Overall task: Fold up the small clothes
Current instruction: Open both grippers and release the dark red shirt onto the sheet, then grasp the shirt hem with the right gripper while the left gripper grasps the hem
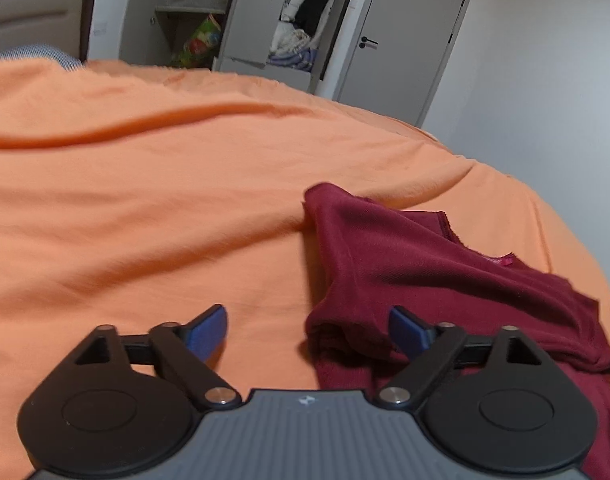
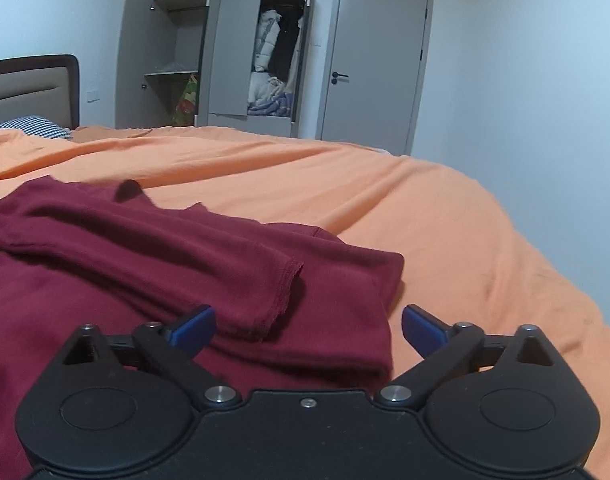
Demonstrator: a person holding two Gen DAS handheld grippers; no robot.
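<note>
**Red shirt between my two claws**

The big orange bed cover [image 2: 385,208] is my landmark. The dark red shirt [image 2: 185,248] lies flat on it, long side running across from claw to claw. My left gripper [image 1: 307,330] is wide open at the shirt's left edge. My right gripper [image 2: 308,330] is wide open at its right edge. I think both are equally near.

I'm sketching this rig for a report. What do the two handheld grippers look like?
Both share one build. The left gripper has a ribbed grey body with a small white mark, round black discs on each side, black linkage bars with silver pins, and blue fingertips. The right gripper has the same black discs, linkages and blue pads, but a darker body with a small silver screw. No cables or sleeves show.
</note>
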